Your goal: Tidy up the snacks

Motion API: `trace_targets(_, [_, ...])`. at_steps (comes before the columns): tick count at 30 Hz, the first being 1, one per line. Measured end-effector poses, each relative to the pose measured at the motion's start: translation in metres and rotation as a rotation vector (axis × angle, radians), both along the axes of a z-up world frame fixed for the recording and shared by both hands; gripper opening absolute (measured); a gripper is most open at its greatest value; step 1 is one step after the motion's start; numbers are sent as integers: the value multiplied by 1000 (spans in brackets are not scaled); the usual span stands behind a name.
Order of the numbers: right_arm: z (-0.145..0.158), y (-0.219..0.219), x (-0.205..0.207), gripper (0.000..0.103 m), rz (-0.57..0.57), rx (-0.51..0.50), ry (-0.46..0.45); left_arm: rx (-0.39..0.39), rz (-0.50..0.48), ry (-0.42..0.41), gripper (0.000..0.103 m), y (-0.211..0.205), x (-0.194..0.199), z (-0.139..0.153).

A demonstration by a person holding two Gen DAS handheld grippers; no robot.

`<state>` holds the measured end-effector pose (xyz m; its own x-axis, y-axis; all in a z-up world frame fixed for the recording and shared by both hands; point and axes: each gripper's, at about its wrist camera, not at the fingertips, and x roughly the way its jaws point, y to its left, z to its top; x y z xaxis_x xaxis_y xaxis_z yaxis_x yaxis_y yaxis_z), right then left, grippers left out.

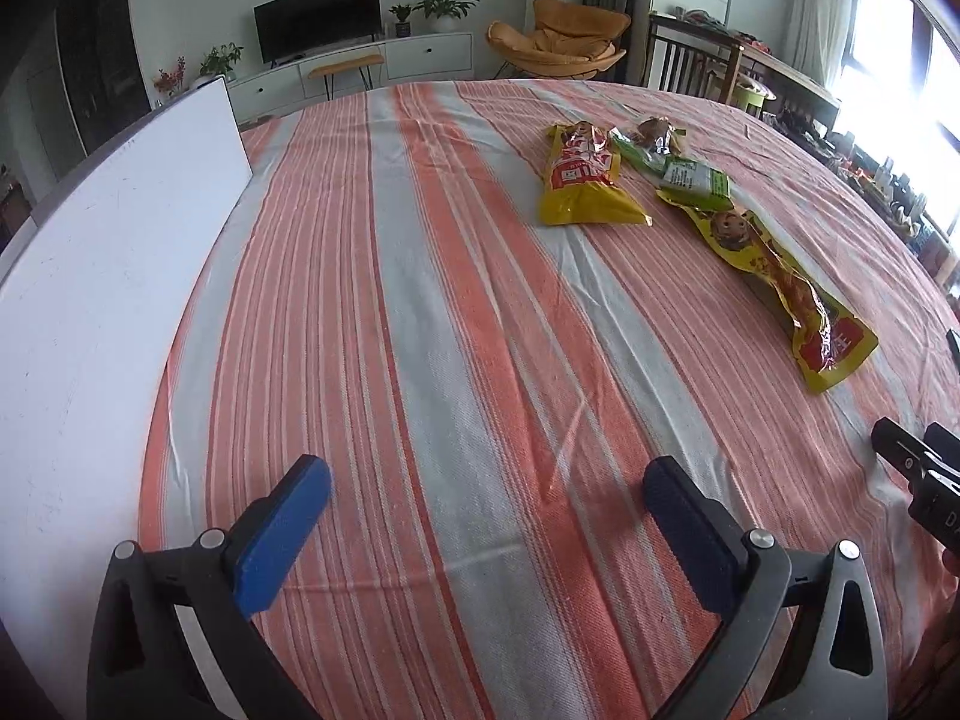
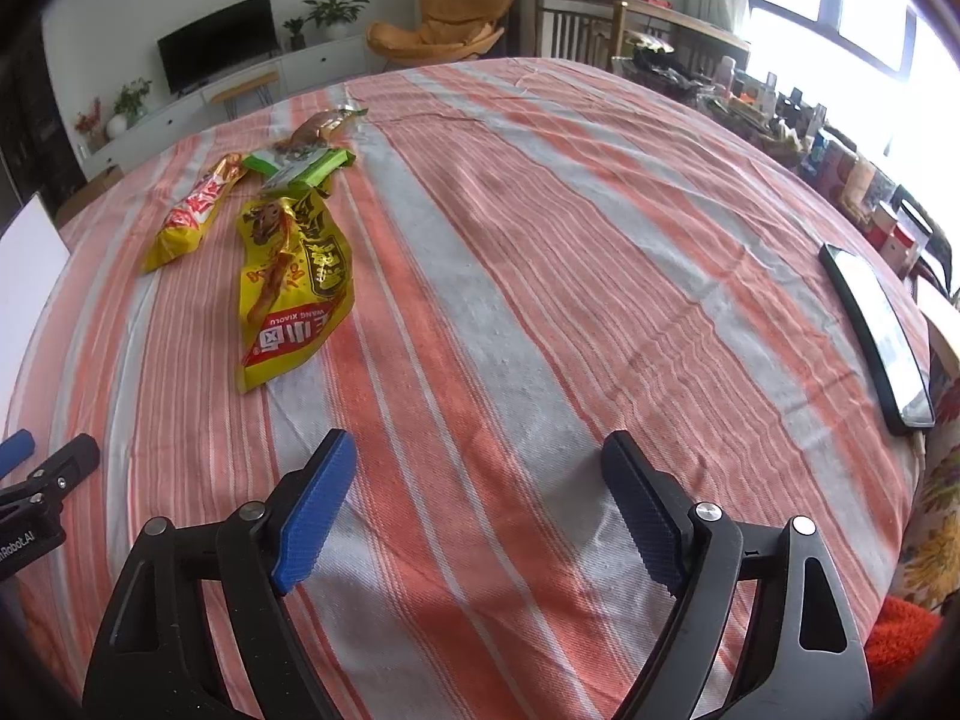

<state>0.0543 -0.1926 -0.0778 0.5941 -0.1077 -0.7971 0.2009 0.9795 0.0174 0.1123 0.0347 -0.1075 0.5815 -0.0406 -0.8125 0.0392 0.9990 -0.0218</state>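
Observation:
Several snack packets lie on the striped tablecloth. A yellow-red packet (image 1: 585, 180) (image 2: 195, 213) lies far left of the group. A green packet (image 1: 690, 171) (image 2: 303, 165) and a brown snack (image 1: 654, 131) (image 2: 318, 125) lie behind. A long yellow packet (image 1: 780, 282) (image 2: 294, 288) lies nearest. My left gripper (image 1: 486, 480) is open and empty, well short of the packets. My right gripper (image 2: 480, 456) is open and empty, to the right of the long yellow packet.
A white board (image 1: 102, 276) (image 2: 24, 276) lies along the table's left side. A black phone (image 2: 879, 330) lies at the right edge. The right gripper's body shows in the left wrist view (image 1: 924, 474). Chairs and a TV stand are beyond the table.

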Motion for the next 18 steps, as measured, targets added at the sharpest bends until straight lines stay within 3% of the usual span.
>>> trace_targets(18, [0, 0, 0, 87, -3, 0, -3, -1, 0, 0, 103, 0, 0, 0])
